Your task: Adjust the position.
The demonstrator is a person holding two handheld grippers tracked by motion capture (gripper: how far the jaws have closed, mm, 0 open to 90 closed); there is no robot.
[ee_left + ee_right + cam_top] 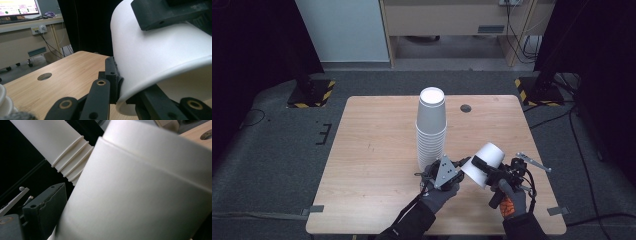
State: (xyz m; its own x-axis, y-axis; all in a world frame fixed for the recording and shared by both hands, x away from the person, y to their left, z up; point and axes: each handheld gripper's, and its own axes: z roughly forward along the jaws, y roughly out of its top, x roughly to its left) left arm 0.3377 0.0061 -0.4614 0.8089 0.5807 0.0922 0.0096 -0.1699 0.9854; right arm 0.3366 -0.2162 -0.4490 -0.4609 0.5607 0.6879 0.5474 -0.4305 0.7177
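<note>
High view, item one: white paper cup [484,157], lifted off the desk [372,150] and tilted, base up and away, open mouth down toward the person, just right of the stack. Right claw [479,167] pinches its wall, one jaw lying along the outside. Left claw [460,165] meets the cup at the rim from the left; in the left gripper view its jaws are pressed together on the rolled rim [130,96], one jaw outside the wall and one apparently inside. In the right gripper view the cup [140,195] appears to be two nested cups, a step line marking an outer wall over an inner one. Item two: tall stack of paper cups [431,127], standing upright near the desk's middle, rims ribbed along the lower part. Item three: round cable hole [466,108] in the desk top, beyond the stack. Handling, by judgement: cup very light, thin-walled, readily dented by a hard squeeze, somewhat slick; nested cups cling by friction. Best hold is the stiffer rolled rim, or low pressure across the wall near the base.
</note>
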